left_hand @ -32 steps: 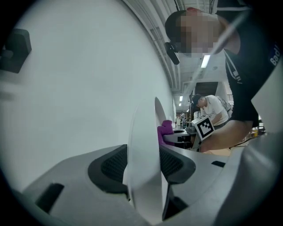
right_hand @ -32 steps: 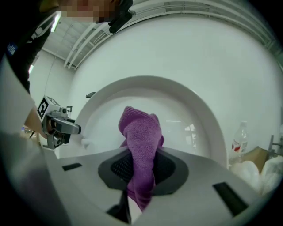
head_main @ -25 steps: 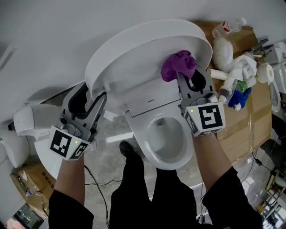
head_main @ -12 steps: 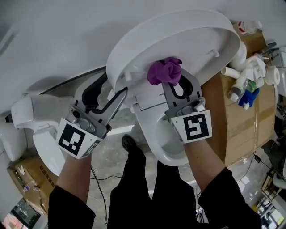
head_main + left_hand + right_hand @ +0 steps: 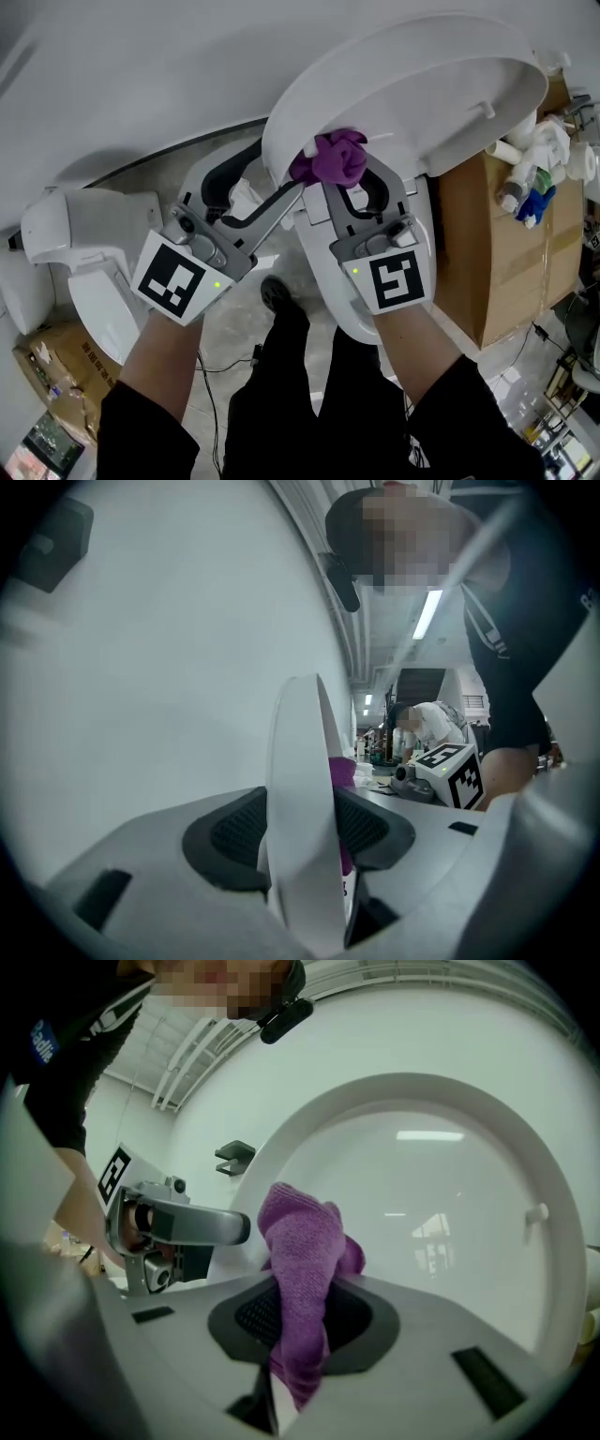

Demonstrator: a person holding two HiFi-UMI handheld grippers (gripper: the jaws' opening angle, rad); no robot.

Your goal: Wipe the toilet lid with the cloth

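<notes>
The white toilet lid stands raised, its inner face toward me. My left gripper is shut on the lid's left edge, one pad on each face. My right gripper is shut on a bunched purple cloth, which presses against the lid's inner face near its lower left. In the right gripper view the cloth rises out of the jaws in front of the lid, with the left gripper just to its left. A bit of the cloth peeks past the lid edge in the left gripper view.
The toilet bowl lies below the lid, between my arms. A cardboard box with bottles on it stands close at the right. Another white toilet unit sits at the left. Cables run over the floor by my legs.
My right gripper has carried the cloth leftward over the lid's inner face, toward the left gripper. The left gripper keeps its hold on the lid edge.
</notes>
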